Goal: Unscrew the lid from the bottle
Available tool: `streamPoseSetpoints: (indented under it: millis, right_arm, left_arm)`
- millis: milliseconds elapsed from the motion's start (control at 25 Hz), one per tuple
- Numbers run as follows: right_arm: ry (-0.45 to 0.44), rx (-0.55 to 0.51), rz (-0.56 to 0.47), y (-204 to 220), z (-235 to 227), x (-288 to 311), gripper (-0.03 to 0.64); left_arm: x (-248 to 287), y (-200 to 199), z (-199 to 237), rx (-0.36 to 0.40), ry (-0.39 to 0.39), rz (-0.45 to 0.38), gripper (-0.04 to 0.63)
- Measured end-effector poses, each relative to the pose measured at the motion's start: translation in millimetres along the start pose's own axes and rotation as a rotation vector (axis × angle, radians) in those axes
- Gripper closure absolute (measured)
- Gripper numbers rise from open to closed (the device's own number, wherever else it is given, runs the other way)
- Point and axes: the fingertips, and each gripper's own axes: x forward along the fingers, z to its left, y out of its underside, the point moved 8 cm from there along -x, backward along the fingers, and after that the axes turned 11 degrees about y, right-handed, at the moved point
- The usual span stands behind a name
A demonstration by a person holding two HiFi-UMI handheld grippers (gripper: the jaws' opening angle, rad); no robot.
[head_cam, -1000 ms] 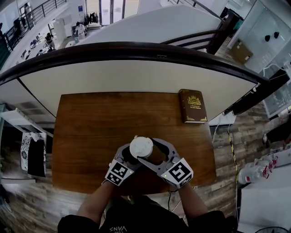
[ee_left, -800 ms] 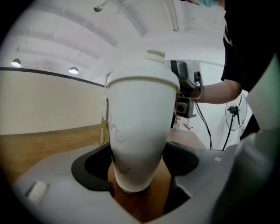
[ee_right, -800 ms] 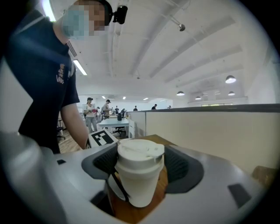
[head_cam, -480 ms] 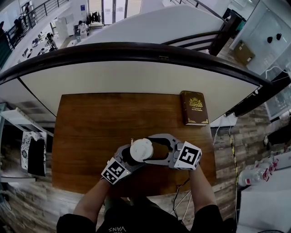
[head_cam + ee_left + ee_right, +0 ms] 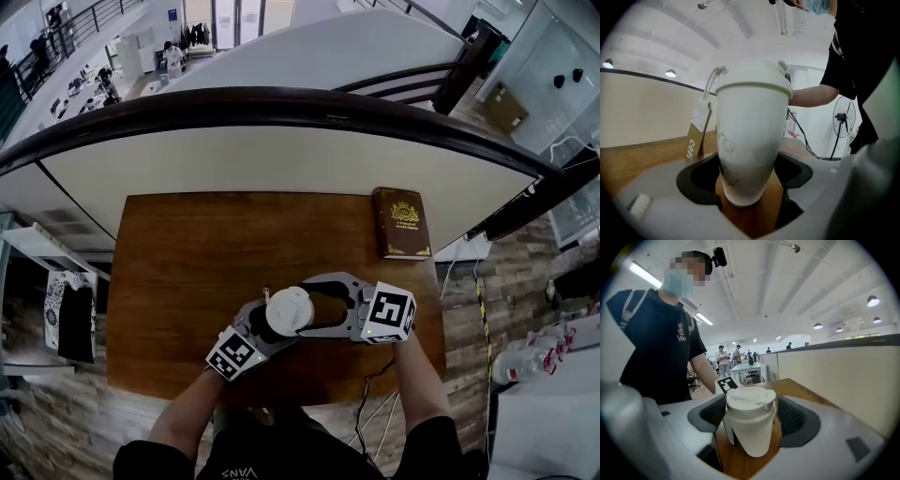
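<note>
A white bottle (image 5: 750, 140) stands on the wooden table (image 5: 206, 244) near its front edge, and its white lid (image 5: 289, 311) faces up at me. My left gripper (image 5: 265, 323) comes in from the lower left and is shut on the bottle's lower body; the pads press both sides in the left gripper view. My right gripper (image 5: 305, 307) reaches in from the right at lid height. The lid (image 5: 750, 399) sits between the right gripper's pads, which close round it. A paper tag (image 5: 701, 115) hangs on a cord from the bottle's neck.
A brown book (image 5: 401, 221) with gold print lies at the table's back right corner. A cream partition wall (image 5: 281, 159) runs behind the table. The person's arm and dark shirt (image 5: 661, 357) show behind the bottle in the right gripper view.
My right gripper has swung counter-clockwise round the lid, its marker cube going from the front right to the right side. The left gripper and bottle have barely shifted left.
</note>
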Motion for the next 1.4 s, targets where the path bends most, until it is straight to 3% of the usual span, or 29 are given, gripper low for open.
streamPoseSetpoints:
  millis: [120,240,400,640,1040,1400]
  right_arm:
    - [0.136,0.018,-0.019,1,10,-6,0.302]
    - [0.351,0.016,-0.078,1,26,-14,0.302]
    - [0.624,0.102,-0.187,1,55,-15,0.302]
    - [0.807,0.059,-0.157,1,73,2,0.298]
    - [0.811,0.049,-0.076,5,69,17,0.291]
    - [0.657,0.034,-0.065,5,57,17,0.293]
  left_arm:
    - [1,0,-1,0.002,-0.008,0.0,0.229]
    - [1,0,-1,-0.004,-0.021,-0.007,0.229]
    - [1,1,-2,-0.004,-0.032,-0.007,0.229]
    - [2,1,-3,-0.007,-0.045,-0.002,0.229]
    - [2,1,-5,-0.016,-0.077,-0.007,0.229]
    - [3,1,-5,-0.015,-0.073,-0.015,0.23]
